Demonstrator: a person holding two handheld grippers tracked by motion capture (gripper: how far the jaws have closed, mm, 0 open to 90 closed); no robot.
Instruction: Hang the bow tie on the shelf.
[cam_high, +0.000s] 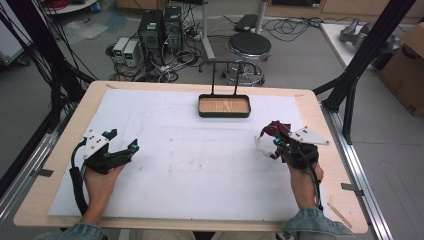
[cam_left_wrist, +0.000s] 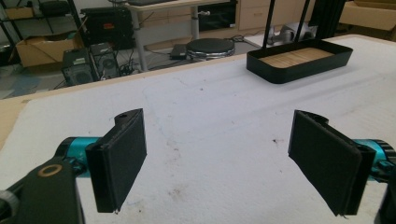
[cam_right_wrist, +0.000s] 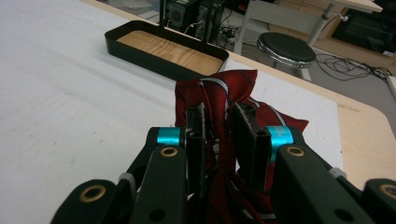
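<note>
A cluttered lab floor of computer towers, cables and a round stool (cam_high: 249, 45) lies beyond a wooden table (cam_high: 45, 185) covered with a white sheet (cam_high: 190, 160). A person sits at the near edge, forearms in denim sleeves reaching in, a claw in each hand.

The right gripper (cam_high: 276, 143) has its jaws clamped tight on a dark red cloth with thin pale stripes (cam_right_wrist: 219, 93), which looks like a necktie. In the right gripper view the fabric is bunched between the two black pads and bulges out past their tips, with more of it hanging below them. The claw is held off the sheet, close to the table's right edge.

Ahead of that claw and off toward the table's middle sits a shallow black tray with a wooden floor (cam_high: 224, 106), well apart from the cloth. A black wire stand (cam_high: 225, 75) rises just behind it.

The left gripper (cam_high: 122, 140) rests low over the sheet, jaws spread wide with nothing between them; the tray lies far ahead of it, off to its right.
</note>
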